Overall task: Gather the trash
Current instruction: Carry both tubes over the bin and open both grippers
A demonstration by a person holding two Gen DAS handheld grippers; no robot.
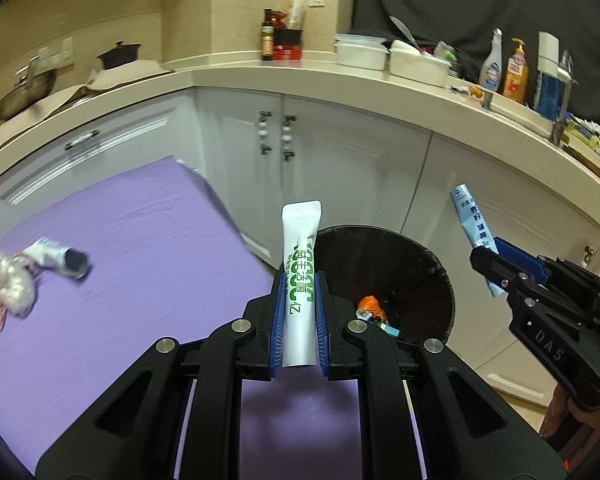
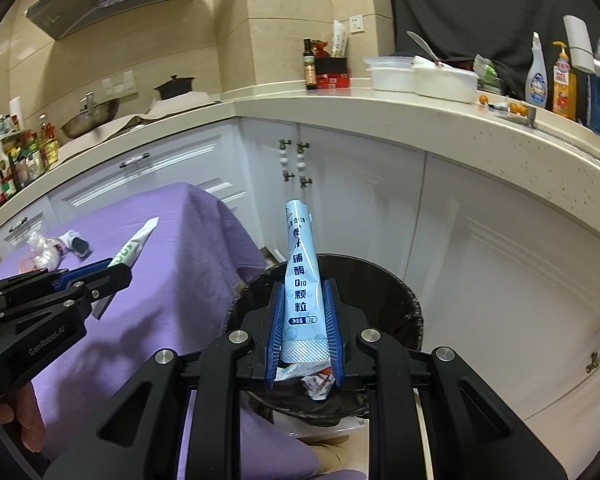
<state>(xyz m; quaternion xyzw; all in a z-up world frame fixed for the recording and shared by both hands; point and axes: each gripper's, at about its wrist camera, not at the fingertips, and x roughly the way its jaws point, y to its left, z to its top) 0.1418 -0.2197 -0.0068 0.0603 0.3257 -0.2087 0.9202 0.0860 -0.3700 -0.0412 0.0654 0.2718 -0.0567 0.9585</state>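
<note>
Left gripper clamps a white-green sachet, right gripper clamps a blue sachet, both near or over the black trash bin; transport step, next release, probably inside rim.

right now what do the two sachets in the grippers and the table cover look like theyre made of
White sachet: smooth glossy printed film, likely plastic or foil laminate. Blue sachet: similar film, with a silvery crimped seal at its lower end. Purple table cover: soft matte cloth, judging by the draped folds at its corner.
</note>
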